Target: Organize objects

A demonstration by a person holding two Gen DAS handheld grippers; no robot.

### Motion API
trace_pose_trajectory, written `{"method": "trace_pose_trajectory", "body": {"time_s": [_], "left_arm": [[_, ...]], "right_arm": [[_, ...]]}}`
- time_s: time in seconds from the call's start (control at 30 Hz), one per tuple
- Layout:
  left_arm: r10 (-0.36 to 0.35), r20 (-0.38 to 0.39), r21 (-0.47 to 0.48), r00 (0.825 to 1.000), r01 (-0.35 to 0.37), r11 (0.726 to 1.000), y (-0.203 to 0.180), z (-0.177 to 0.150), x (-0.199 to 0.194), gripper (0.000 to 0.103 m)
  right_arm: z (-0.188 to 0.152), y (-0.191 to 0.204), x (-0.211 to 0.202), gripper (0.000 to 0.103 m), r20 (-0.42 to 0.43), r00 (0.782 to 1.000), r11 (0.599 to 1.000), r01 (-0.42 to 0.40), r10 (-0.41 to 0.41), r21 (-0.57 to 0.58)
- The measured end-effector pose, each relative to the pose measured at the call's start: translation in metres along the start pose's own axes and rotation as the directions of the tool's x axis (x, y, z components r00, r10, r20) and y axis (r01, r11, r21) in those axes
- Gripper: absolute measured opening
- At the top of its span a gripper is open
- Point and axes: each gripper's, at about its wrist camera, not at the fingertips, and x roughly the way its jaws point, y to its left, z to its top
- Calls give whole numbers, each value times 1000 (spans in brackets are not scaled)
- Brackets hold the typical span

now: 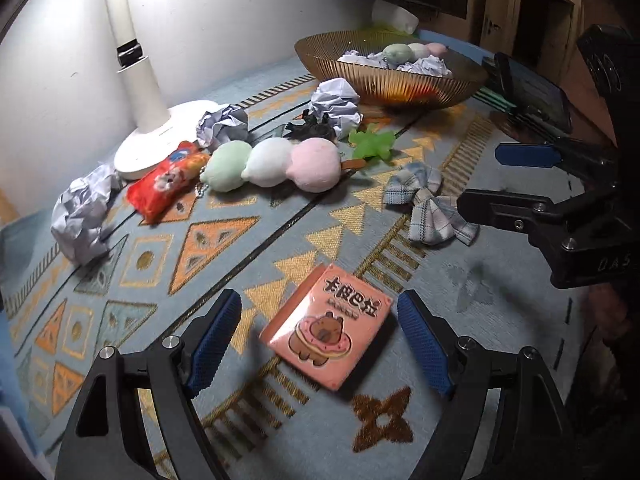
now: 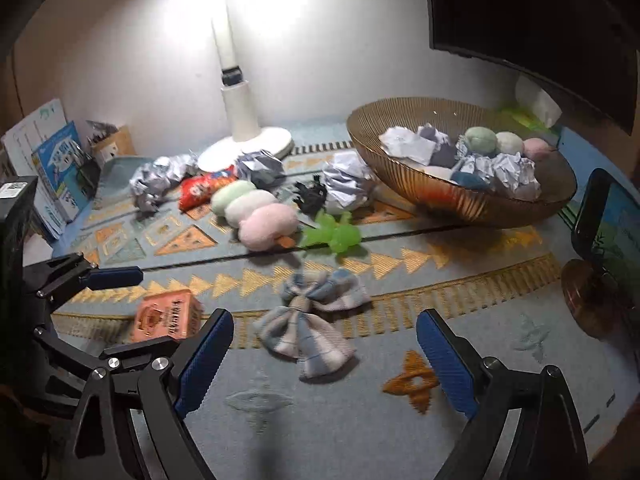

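Observation:
My left gripper [image 1: 320,340] is open, its blue pads on either side of a pink capybara card pack [image 1: 328,326] lying on the patterned mat; the pack also shows in the right wrist view [image 2: 168,315]. My right gripper [image 2: 325,354] is open just in front of a plaid fabric bow [image 2: 312,320], also in the left wrist view [image 1: 430,206]. A ribbed amber bowl [image 2: 480,204] at the back right holds crumpled paper and a three-ball plush. A second three-ball plush [image 1: 272,164], a red snack bag [image 1: 166,182], a green toy [image 1: 372,144] and crumpled paper balls [image 1: 80,216] lie on the mat.
A white lamp base [image 1: 160,140] stands at the back left by the wall. A phone on a round stand [image 2: 604,240] is at the right. Boxes and booklets [image 2: 56,168] lean at the far left. A dark monitor [image 2: 520,8] hangs above the bowl.

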Motion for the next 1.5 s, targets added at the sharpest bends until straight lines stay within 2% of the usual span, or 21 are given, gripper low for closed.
{"method": "trace_pose_trajectory", "body": {"time_s": [0.07,0.13,0.27,0.3,0.4,0.43,0.5,0.53,0.57,0.7,0.8,0.87,0.93,1.0,1.07,1.1,1.13,1.17,1.33,1.4,1.5], "left_arm": [[-24,-12,-25,1000,24,999,3,3,6,71],[-72,-20,-43,997,71,997,4,2,7,71],[-71,-22,-28,997,70,997,-2,-3,7,70],[-58,-17,-25,998,57,998,-3,-3,6,60],[-43,-18,-51,999,42,998,-3,-2,4,52],[-13,-19,-76,1000,12,997,-2,-3,3,47],[84,-26,-152,996,-87,985,3,-7,0,42],[87,-21,-212,996,-89,973,9,-11,-3,41],[71,-7,-271,997,-70,960,15,-15,-7,41],[63,12,-372,998,-55,927,29,-26,-13,42],[55,5,-415,998,-48,909,35,-31,-17,54],[41,14,-421,999,-31,907,36,-37,-21,68],[36,29,-427,999,-20,904,37,-43,-25,70],[32,9,-415,999,-25,909,36,-45,-23,70],[32,5,-383,999,-28,923,30,-46,-22,69],[50,-6,-360,999,-48,932,26,-45,-21,61],[89,-15,-332,996,-89,939,21,-44,-20,40],[120,-20,-308,993,-120,944,17,-42,-20,38],[91,49,-294,995,-73,953,15,-17,-35,37],[77,107,-273,991,-45,961,12,9,-46,37],[37,205,-223,978,10,975,1,59,-57,37]], "right_arm": [[3,-7,9,92,-40,999,1000,-15,16,14],[5,-10,19,90,-77,996,998,-40,43,45],[4,-4,33,77,-128,991,999,-30,36,45],[4,-3,38,75,-145,989,998,-23,30,50],[7,4,40,69,-136,990,999,-32,37,39],[8,8,41,62,-128,991,999,-40,44,33],[9,20,42,39,-105,993,998,-57,54,-27],[7,26,42,28,-102,993,996,-62,56,-57],[6,30,41,25,-97,994,995,-60,52,-74],[3,31,36,24,-109,992,992,-73,61,-101],[1,26,34,25,-119,991,993,-80,70,-87],[0,20,34,42,-143,984,992,-115,107,-49],[-2,21,30,55,-145,980,989,-144,137,-36],[-4,28,31,57,-146,985,992,-100,89,-72],[-6,37,33,56,-137,990,993,-53,38,-108],[-6,40,33,52,-130,991,993,-25,10,-116],[-6,41,33,42,-122,993,992,-11,-4,-124],[-6,43,32,27,-119,993,992,-28,13,-126],[-1,39,18,24,-82,996,992,-52,43,-116],[12,29,-3,24,-21,998,994,-53,51,-96],[42,2,-39,24,104,995,999,17,-12,-44]]}}
